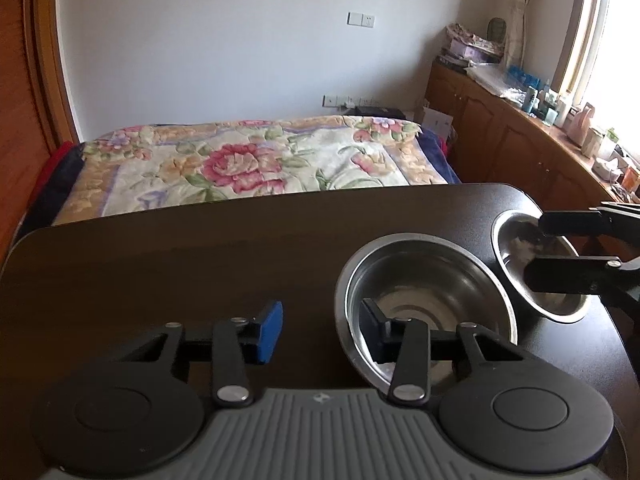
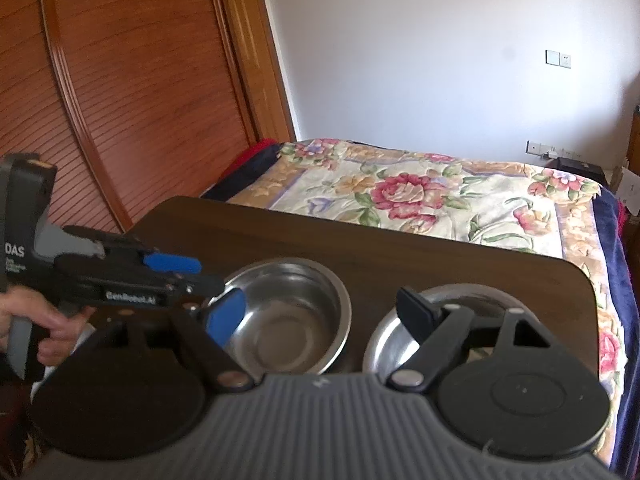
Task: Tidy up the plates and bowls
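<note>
Two steel bowls stand side by side on a dark wooden table (image 1: 180, 256). The larger bowl (image 1: 424, 280) (image 2: 288, 312) is on the left, the smaller bowl (image 1: 516, 248) (image 2: 384, 336) on the right. My left gripper (image 1: 320, 332) is open, its right finger over the larger bowl's near rim and its left finger outside the bowl. It also shows at the left of the right wrist view (image 2: 200, 284). My right gripper (image 2: 320, 316) is open and hovers over the gap between the bowls. Its fingers (image 1: 560, 252) straddle the smaller bowl in the left wrist view.
A bed with a floral blanket (image 1: 256, 164) lies just beyond the table's far edge. A wooden cabinet (image 1: 520, 136) with clutter on top runs along the right under the window. A wooden wardrobe door (image 2: 132, 92) stands to the left. The table's left part (image 1: 120, 272) is bare.
</note>
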Demonstrator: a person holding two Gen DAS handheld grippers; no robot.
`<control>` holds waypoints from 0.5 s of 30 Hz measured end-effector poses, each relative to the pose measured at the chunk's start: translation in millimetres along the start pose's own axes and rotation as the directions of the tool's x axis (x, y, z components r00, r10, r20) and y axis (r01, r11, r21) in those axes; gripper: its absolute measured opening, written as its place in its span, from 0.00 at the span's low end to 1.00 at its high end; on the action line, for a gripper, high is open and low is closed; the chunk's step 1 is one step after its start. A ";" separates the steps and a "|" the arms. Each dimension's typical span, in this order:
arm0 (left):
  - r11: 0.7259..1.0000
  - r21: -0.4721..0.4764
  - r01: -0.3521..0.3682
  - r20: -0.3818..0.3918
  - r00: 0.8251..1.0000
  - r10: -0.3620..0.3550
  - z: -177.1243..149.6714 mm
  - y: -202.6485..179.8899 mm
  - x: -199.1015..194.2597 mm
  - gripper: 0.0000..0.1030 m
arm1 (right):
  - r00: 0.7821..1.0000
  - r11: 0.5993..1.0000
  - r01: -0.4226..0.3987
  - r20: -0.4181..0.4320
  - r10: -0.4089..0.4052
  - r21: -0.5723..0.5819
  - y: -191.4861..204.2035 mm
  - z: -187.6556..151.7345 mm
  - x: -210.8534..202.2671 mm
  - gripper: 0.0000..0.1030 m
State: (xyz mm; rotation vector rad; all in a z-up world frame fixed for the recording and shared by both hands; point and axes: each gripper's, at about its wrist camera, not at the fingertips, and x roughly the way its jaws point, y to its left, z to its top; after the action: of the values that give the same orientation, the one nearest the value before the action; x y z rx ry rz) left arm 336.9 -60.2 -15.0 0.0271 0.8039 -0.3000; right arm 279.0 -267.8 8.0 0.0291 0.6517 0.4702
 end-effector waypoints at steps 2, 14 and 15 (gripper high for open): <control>1.000 0.003 -0.002 -0.016 1.000 0.002 1.5 -0.4 3.8 0.41 | 1.000 1.000 -0.001 -0.007 0.001 -0.005 0.6 2.8 3.0 0.80; 1.000 -0.006 0.027 -0.019 0.999 -0.027 0.3 7.0 11.0 0.20 | 0.996 0.999 0.018 -0.090 -0.021 -0.037 8.0 9.6 26.8 0.54; 1.000 -0.003 0.026 -0.018 0.999 -0.026 0.3 6.6 10.8 0.20 | 0.995 0.999 0.013 -0.098 -0.017 -0.036 8.6 9.3 28.3 0.52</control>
State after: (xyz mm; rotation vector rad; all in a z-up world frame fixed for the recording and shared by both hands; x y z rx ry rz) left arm 346.0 -56.8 -23.0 0.0166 0.8233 -0.3235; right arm 300.6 -246.9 0.5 -0.0324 0.7398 0.4704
